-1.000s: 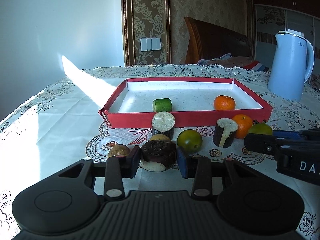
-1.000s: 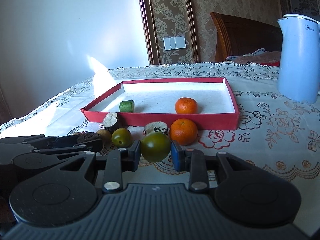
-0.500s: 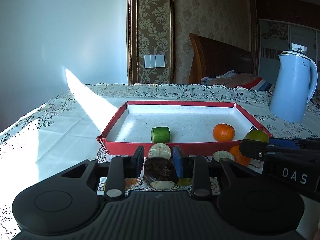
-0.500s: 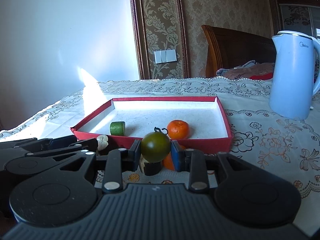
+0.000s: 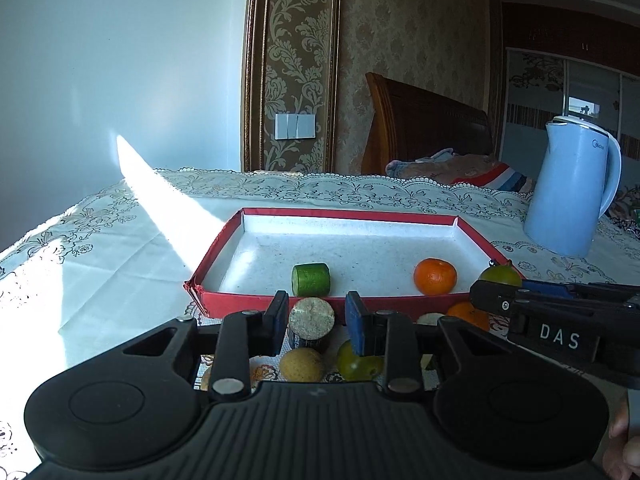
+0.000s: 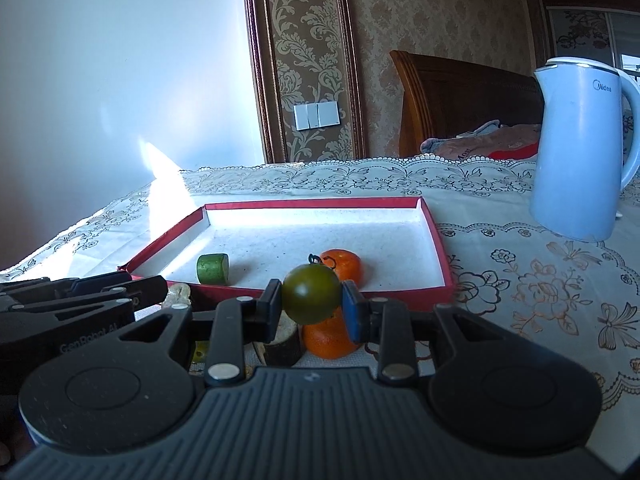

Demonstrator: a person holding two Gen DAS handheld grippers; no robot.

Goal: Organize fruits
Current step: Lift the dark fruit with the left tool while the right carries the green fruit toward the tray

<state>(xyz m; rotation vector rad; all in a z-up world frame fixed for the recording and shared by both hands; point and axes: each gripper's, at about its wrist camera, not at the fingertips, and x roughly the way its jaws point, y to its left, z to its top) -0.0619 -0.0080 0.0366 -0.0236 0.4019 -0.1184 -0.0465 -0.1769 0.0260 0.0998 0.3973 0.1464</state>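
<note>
One red tray (image 5: 208, 304); one pale blue kettle (image 5: 568, 200); two grippers, namely left gripper (image 5: 316, 312) and right gripper (image 6: 311, 300). Tangerines (image 5: 435, 276) (image 5: 468, 314), two. Green tomatoes (image 6: 312, 294) (image 5: 356, 360), two. Green cut cylinder (image 5: 311, 279), one. Dark cylinders with pale cut ends (image 5: 312, 320) (image 6: 280, 340), at least two. Tan round fruits (image 5: 301, 365), two, the second barely showing.

1. I see the desk (image 5: 100, 264) under a lace cloth.
2. Red tray (image 5: 256, 306) sits mid-desk.
3. Blue kettle (image 5: 570, 188) stands beyond the tray's right corner.
4. Loose fruits (image 5: 301, 364) lie before the tray.
</note>
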